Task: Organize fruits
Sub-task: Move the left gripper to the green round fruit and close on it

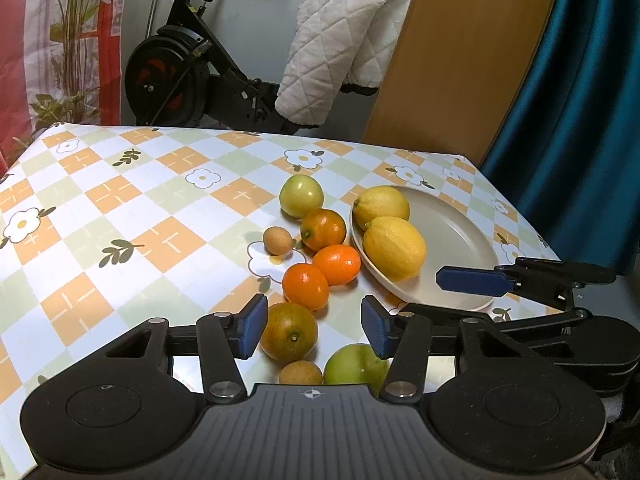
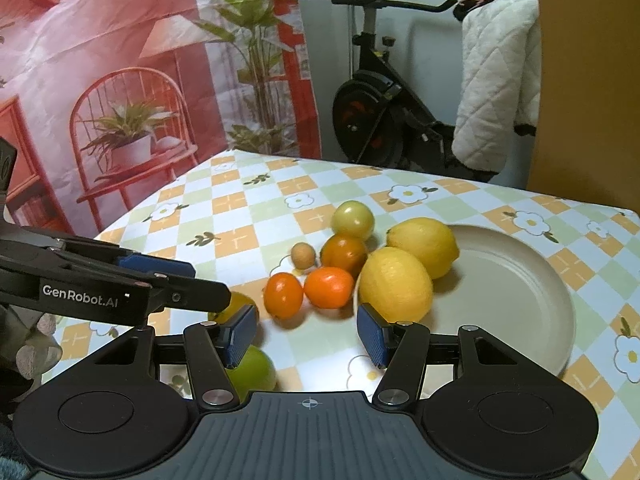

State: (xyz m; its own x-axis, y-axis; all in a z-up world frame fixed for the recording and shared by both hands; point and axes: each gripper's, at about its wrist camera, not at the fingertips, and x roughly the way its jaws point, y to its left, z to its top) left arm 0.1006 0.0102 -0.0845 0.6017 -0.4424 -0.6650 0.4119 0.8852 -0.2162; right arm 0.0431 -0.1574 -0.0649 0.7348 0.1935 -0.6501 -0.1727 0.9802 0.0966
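Two lemons [image 1: 394, 248] lie at the left of a beige plate [image 1: 452, 232]. Several oranges [image 1: 337, 264], a green fruit [image 1: 301, 195] and a small brown fruit [image 1: 277, 241] cluster on the cloth left of the plate. My left gripper [image 1: 314, 327] is open around a green-orange citrus [image 1: 289, 332]. Its left pad is at the fruit's side and its right pad stands clear. A green apple [image 1: 354, 364] and another brown fruit [image 1: 301, 374] lie just below. My right gripper [image 2: 307, 334] is open over bare cloth, near the front lemon [image 2: 396, 284] and the plate [image 2: 500, 280].
The table carries a checked flower-print cloth [image 1: 120, 208]. In the left wrist view the right gripper [image 1: 460, 280] reaches over the plate's near rim. Behind the table stand an exercise bike [image 1: 180, 68], a wooden panel [image 1: 460, 60] and a blue curtain [image 1: 580, 120].
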